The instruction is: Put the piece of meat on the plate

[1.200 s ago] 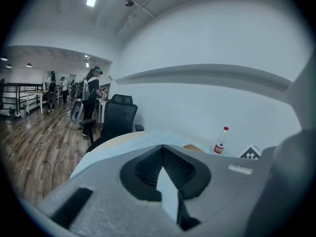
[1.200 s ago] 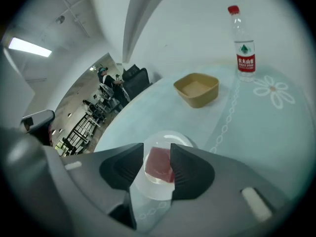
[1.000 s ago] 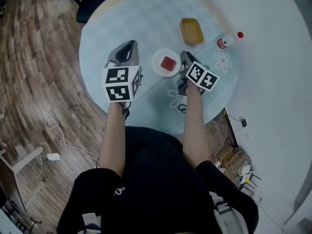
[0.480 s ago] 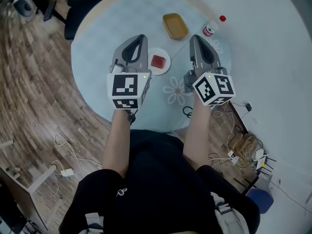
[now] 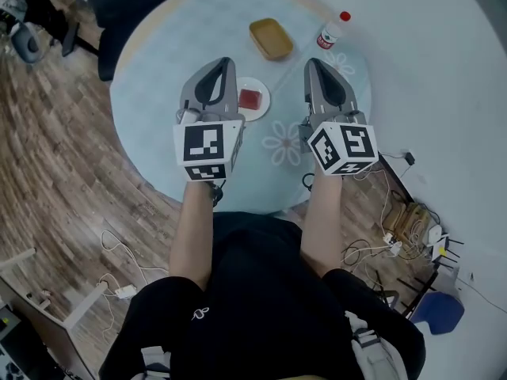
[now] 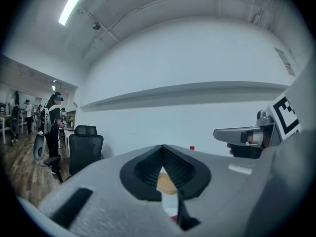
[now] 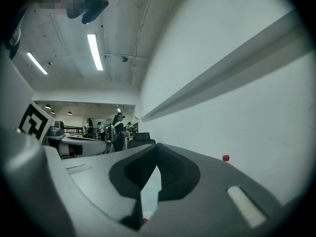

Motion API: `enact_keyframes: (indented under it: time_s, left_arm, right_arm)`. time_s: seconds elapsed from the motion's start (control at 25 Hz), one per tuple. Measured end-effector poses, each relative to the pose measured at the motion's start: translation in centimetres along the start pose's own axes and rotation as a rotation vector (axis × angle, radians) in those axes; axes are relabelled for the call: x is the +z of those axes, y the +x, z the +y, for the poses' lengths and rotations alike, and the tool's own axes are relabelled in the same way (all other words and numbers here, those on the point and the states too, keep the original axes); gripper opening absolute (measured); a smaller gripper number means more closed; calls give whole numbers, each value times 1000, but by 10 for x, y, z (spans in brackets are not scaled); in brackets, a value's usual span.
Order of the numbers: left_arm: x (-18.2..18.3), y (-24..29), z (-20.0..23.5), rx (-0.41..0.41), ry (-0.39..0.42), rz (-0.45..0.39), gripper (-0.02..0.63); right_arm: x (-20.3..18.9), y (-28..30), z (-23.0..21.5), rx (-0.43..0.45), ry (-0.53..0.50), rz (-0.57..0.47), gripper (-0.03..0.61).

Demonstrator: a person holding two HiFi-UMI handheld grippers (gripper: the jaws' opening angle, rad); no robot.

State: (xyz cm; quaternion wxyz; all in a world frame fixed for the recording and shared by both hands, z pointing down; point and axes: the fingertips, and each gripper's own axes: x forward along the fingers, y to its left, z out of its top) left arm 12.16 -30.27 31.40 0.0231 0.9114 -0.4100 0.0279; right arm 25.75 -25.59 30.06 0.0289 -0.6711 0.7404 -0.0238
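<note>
The meat [image 5: 250, 99] lies flat in the middle of the plate [image 5: 265, 93], inside the rim, so I judge the placing itself done and the step in hand is only to clear off cleanly. My left gripper [image 6: 162, 147] has its jaws together with nothing between them, and the right gripper [image 7: 157, 146] is closed and empty too. Both point level, away from me, and seem to hang above the table [image 5: 158, 77], one on each side of the plate. From the head view the left one overlaps the plate's left edge, so if I lower it I go left first, away from the rim. The right one has the bottle [image 5: 332, 28] beyond it on the far right, upright and, I expect, easy to tip, so I draw back toward me, not forward. The tray [image 5: 270, 38] sits just beyond the plate and needs no touch. I leave the plate alone.
</note>
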Motion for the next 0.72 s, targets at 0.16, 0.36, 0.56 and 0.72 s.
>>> enact_keyframes:
  time_s: [0.16, 0.36, 0.56, 0.72]
  left_arm:
    - [-4, -3, 1, 5, -6, 11, -5]
    - [-10, -6, 3, 8, -17, 22, -5]
    - [-13, -6, 7, 13, -24, 30, -5]
    - [-15, -4, 8, 15, -28, 34, -5]
  right_arm:
    - [-1, -3, 0, -8, -8, 7, 8]
    - [-4, -2, 5, -3, -22, 19, 8]
    - [-5, 2, 9, 5, -36, 26, 8]
    - [-6, 4, 10, 13, -45, 34, 8]
